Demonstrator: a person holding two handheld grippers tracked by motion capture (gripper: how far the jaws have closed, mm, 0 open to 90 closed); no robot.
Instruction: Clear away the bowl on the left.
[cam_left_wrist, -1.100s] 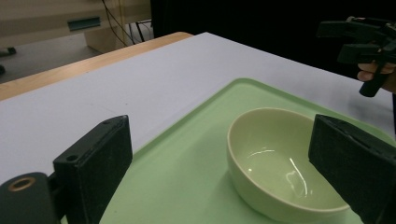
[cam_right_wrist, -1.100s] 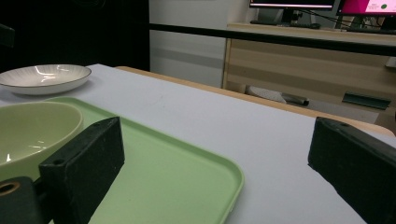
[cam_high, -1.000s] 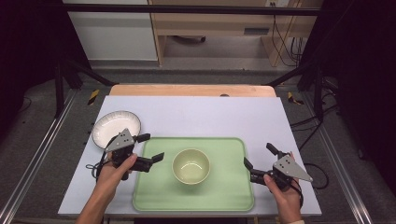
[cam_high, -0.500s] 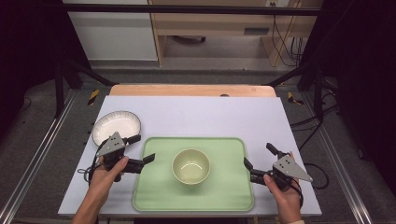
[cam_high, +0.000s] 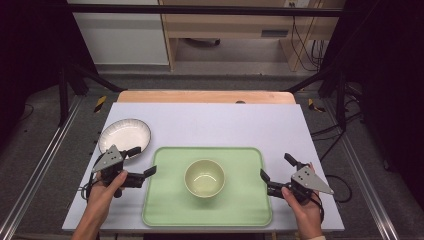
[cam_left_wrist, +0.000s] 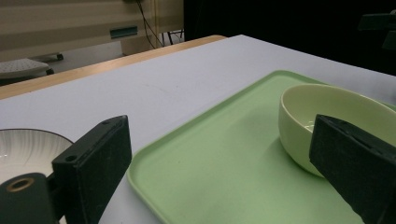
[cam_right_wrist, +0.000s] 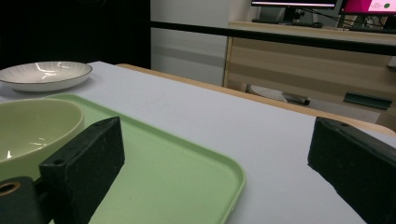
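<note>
A pale green bowl (cam_high: 204, 178) stands empty in the middle of a green tray (cam_high: 165, 210) near the table's front edge. A white ribbed plate (cam_high: 125, 135) lies left of the tray's far corner. My left gripper (cam_high: 141, 161) is open at the tray's left edge, between plate and tray, with nothing in its jaws. In the left gripper view the bowl (cam_left_wrist: 322, 112) and tray (cam_left_wrist: 224, 163) lie ahead, the plate (cam_left_wrist: 28, 147) at left. My right gripper (cam_high: 276, 167) is open just off the tray's right edge. Its view shows the bowl (cam_right_wrist: 32, 128), tray (cam_right_wrist: 173, 177) and plate (cam_right_wrist: 44, 74).
The white table top (cam_high: 220, 122) has bare room behind the tray. A wooden strip (cam_high: 205, 96) runs along the far edge. Black frame bars and cables stand around the table, with a wooden desk (cam_right_wrist: 317, 56) beyond it.
My left gripper has drawn back leftward from above the tray's left side to just off its edge. The right gripper, bowl and plate have stayed put.
</note>
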